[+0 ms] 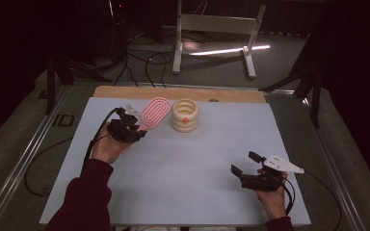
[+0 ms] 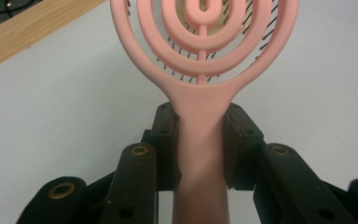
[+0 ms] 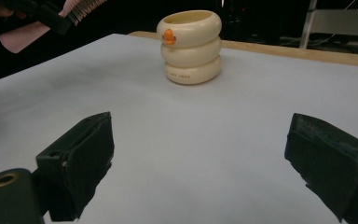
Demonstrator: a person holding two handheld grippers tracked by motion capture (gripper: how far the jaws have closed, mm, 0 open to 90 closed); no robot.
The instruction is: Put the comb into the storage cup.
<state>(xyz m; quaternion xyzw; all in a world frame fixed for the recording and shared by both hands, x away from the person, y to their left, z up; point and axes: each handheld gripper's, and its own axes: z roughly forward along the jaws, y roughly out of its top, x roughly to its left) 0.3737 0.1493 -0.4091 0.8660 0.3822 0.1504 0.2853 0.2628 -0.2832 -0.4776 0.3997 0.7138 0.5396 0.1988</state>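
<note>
Covering the table, a pale grey mat (image 1: 183, 163) lies under left tongs (image 1: 137, 126) clamping a pink brush (image 1: 154, 111), right tongs (image 1: 243, 162) gaping empty.

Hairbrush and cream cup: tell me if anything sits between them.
Nothing visible does. The left gripper is shut on the pink hairbrush by its handle, and the brush head is right beside the cream cup. The grey table between them is bare.
</note>
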